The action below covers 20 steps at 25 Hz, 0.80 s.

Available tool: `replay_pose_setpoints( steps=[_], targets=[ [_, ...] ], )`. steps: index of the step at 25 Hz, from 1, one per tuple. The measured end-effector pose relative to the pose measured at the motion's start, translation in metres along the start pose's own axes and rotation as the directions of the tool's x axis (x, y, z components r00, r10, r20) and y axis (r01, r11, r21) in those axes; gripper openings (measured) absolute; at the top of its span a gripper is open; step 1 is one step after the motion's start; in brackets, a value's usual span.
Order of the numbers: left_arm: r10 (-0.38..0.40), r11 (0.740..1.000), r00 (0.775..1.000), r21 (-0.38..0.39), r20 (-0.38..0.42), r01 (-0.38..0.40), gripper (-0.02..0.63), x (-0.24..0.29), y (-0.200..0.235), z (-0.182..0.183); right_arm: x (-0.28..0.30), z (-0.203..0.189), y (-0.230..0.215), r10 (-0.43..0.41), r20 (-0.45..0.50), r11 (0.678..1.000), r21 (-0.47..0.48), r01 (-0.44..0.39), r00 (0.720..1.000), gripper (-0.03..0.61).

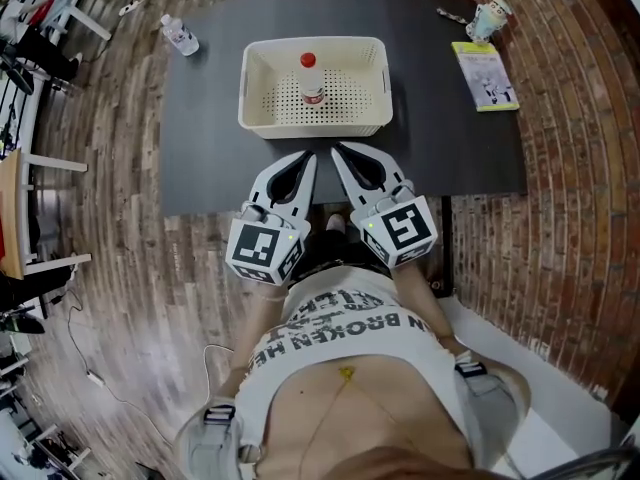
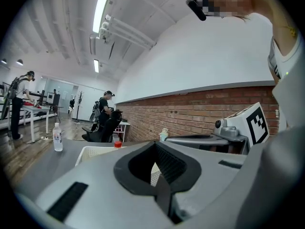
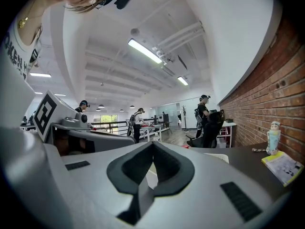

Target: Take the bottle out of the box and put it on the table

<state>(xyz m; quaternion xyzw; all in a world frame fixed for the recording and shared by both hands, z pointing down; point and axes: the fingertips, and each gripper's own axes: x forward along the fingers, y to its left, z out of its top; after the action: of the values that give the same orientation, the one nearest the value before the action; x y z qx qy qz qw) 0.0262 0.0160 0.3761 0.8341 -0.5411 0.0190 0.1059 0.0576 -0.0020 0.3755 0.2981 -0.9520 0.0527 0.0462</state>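
A cream perforated box (image 1: 262, 118) stands on the dark table (image 1: 450, 138). Upright inside it is a small bottle (image 1: 311, 78) with a red cap. My left gripper (image 1: 309, 156) and right gripper (image 1: 336, 149) hover side by side over the table's near edge, just short of the box, both shut and empty. In the left gripper view the jaws (image 2: 155, 146) meet, with the box (image 2: 90, 152) and the red cap (image 2: 117, 144) beyond them. The right gripper (image 3: 152, 145) also shows its jaws together, with a corner of the box (image 3: 218, 157) behind.
A second clear bottle (image 1: 180, 34) lies at the table's far left corner. At the far right of the table are a yellow booklet (image 1: 485, 75) and a small figurine (image 1: 489, 16). A brick wall runs along the right, with people and desks farther back.
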Motion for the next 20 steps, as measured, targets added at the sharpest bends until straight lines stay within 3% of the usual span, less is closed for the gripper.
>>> replay_pose_setpoints(
  steps=[9, 20],
  targets=[
    [0.001, 1.000, 1.000, -0.015, -0.007, -0.001, 0.006, 0.006, 0.013, 0.000, 0.011, -0.002, -0.006, -0.012, -0.013, 1.000, 0.009, 0.012, 1.000, 0.008],
    [-0.079, 0.997, 0.997, -0.005, -0.005, 0.079, 0.006, 0.018, 0.048, 0.010, 0.044, 0.005, -0.010, -0.083, -0.008, 0.997, -0.002, 0.083, 0.997, 0.008]
  ],
)
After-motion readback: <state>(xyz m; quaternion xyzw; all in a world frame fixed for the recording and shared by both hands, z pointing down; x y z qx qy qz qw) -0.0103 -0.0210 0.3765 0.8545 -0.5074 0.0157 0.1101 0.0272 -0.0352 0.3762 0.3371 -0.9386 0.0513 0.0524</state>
